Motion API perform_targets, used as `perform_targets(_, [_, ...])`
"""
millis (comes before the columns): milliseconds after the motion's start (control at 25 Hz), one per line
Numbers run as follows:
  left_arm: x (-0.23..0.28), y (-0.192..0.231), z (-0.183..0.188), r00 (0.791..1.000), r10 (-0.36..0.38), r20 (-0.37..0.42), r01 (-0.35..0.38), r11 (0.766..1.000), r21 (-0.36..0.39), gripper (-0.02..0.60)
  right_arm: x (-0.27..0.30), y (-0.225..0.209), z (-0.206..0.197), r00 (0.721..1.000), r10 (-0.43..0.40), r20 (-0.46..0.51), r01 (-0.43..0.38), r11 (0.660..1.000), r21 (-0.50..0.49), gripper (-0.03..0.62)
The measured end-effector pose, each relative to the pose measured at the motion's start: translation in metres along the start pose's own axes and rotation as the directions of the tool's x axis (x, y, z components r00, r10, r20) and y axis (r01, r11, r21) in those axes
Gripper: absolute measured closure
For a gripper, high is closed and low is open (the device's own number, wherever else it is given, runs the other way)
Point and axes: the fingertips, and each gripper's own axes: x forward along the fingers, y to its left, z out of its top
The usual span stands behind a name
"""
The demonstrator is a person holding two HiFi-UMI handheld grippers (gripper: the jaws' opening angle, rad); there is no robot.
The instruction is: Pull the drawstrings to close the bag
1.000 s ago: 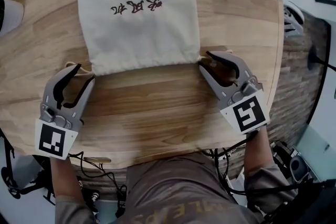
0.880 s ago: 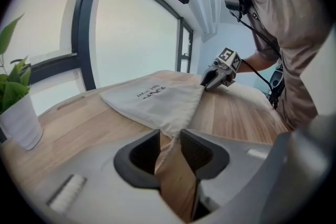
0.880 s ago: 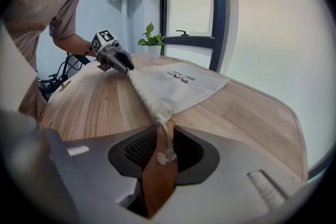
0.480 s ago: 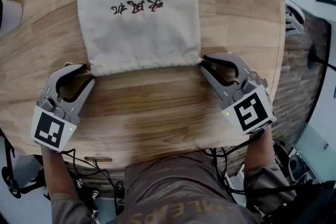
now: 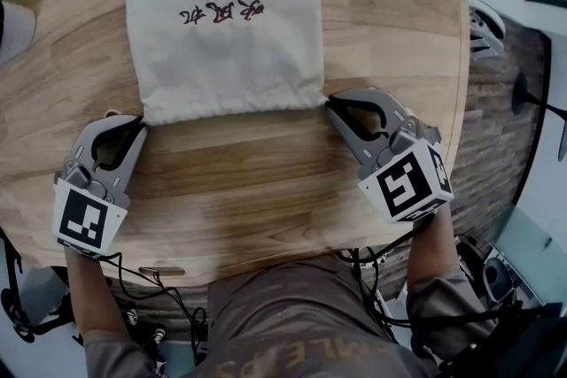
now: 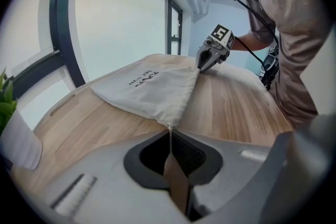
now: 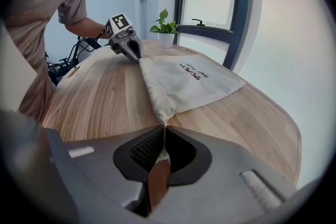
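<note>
Grips going on, the pull yet to come

I'm pinching the left drawstring (image 6: 170,140) in the left gripper (image 5: 131,125), jaws closed on it, while the right gripper (image 5: 335,105) has just been closing its jaws onto the right drawstring (image 7: 164,136). The bag (image 5: 226,31) is lying flat on the table (image 5: 266,181), mouth toward me and ungathered (no puckering yet), so I'm judging the whole pull is remaining.

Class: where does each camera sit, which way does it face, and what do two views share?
Head view: on the person's head, facing steeply down at the bag on the table; forearms, left gripper, right gripper show.
Left gripper view: on the left gripper, facing across the bag; torso shows.
Right gripper view: on the right gripper, its jaws have just been closing on a drawstring; torso shows.
Shared: each gripper view shows the opposite gripper.
</note>
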Motion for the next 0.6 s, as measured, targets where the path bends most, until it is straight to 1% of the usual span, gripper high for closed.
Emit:
perform_targets(80, [-0.0001, -0.0004, 0.0019, 1.0, -0.008, -0.005, 0.008, 1.0, 0.01, 0.566, -0.0004, -0.0001, -0.0007, 1.0, 0.0, -0.017, 0.0, 1.0, -0.004, 0.551])
perform_targets(200, [0.0007, -0.002, 0.0018, 1.0, -0.016, -0.02, 0.017, 1.0, 0.023, 0.566, -0.0015, -0.0012, -0.0027, 0.999, 0.009, -0.037, -0.009, 1.0, 0.021, 0.549])
perform_targets(360, [0.0009, -0.0019, 0.0025, 0.999, -0.011, -0.031, 0.012, 0.999, 0.049, 0.568, -0.0007, -0.0014, -0.0021, 0.998, 0.024, -0.052, -0.022, 0.999, 0.041, 0.549])
perform_targets(440, [0.0008, -0.0015, 0.002, 1.0, -0.008, -0.025, 0.008, 1.0, 0.029, 0.568, -0.0005, -0.0013, -0.0013, 0.998, 0.033, -0.052, -0.031, 0.998, 0.054, 0.549])
perform_targets(520, [0.0004, -0.0005, -0.0005, 1.0, 0.0, -0.024, 0.0, 1.0, -0.017, 0.568, -0.0005, -0.0014, -0.0009, 0.998, 0.037, -0.058, -0.033, 0.997, 0.07, 0.553])
perform_targets(600, [-0.0016, 0.0024, -0.0045, 0.999, 0.012, -0.044, -0.014, 0.999, -0.051, 0.571, -0.0012, -0.0033, -0.0028, 0.997, 0.03, -0.067, -0.023, 0.995, 0.094, 0.556])
